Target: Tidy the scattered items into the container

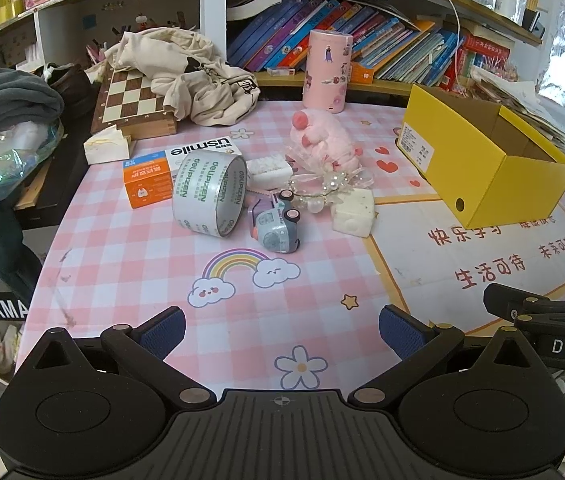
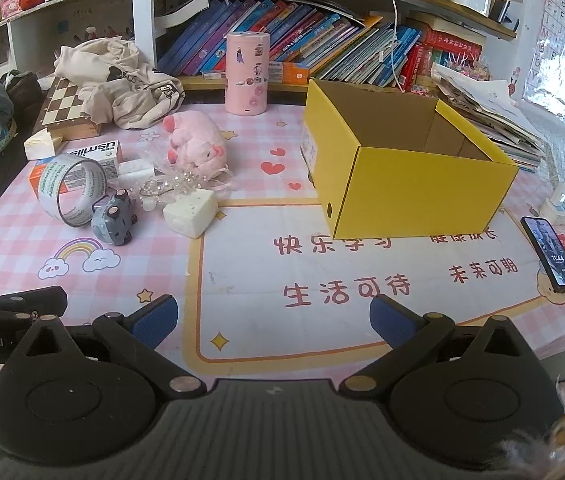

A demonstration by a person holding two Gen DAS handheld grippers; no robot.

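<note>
A yellow cardboard box (image 1: pixel 494 168) (image 2: pixel 410 184) stands open and looks empty at the right of the table. To its left lie scattered items: a roll of clear tape (image 1: pixel 209 193) (image 2: pixel 72 192), a grey toy car (image 1: pixel 276 224) (image 2: pixel 114 220), a white cheese-shaped block (image 1: pixel 353 212) (image 2: pixel 190 212), a pink plush pig (image 1: pixel 322 140) (image 2: pixel 198 146), a beaded lace hair piece (image 1: pixel 322 188) (image 2: pixel 170 188) and an orange and white usmile box (image 1: pixel 170 170) (image 2: pixel 96 156). My left gripper (image 1: pixel 282 330) is open and empty near the front edge. My right gripper (image 2: pixel 274 320) is open and empty in front of the box.
A pink cylinder (image 1: pixel 327 71) (image 2: pixel 246 74) stands at the back by a shelf of books (image 2: pixel 322 52). A chessboard (image 1: pixel 134 100) with a beige cloth (image 1: pixel 186 76) lies at the back left. A phone (image 2: pixel 554 256) lies at the right edge.
</note>
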